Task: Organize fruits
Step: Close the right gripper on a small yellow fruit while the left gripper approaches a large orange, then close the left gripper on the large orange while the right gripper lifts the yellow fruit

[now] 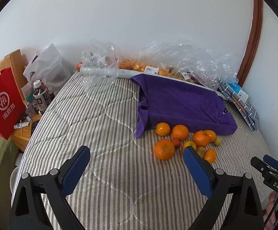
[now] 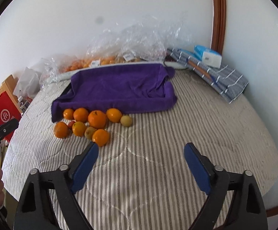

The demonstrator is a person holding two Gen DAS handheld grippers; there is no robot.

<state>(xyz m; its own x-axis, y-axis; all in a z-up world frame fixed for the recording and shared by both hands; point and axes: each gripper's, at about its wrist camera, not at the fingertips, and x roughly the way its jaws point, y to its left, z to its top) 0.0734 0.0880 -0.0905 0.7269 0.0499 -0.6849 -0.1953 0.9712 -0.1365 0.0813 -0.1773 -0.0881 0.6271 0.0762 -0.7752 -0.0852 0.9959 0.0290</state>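
Observation:
Several oranges [image 1: 164, 149] [image 2: 97, 119] lie in a loose heap on the striped bed cover, mixed with a small red fruit [image 1: 176, 142] [image 2: 71, 124] and yellow-green fruits [image 1: 217, 141] [image 2: 126, 121]. Just behind the heap stands a shallow tray draped in a purple towel [image 1: 179, 103] [image 2: 119, 88]. My left gripper [image 1: 137, 149] is open over bare cover, its right fingertip at the heap's near edge. My right gripper [image 2: 141, 146] is open too, its left fingertip just short of the nearest orange [image 2: 100, 137]. Nothing sits between either pair of fingers.
Clear plastic bags of fruit [image 1: 148, 65] [image 2: 119, 57] line the wall behind the tray. A folded plaid cloth with a tissue pack [image 2: 210, 55] lies at the back right. A red paper bag [image 1: 2, 103] and bottles [image 1: 41, 95] stand on a bedside table at the left.

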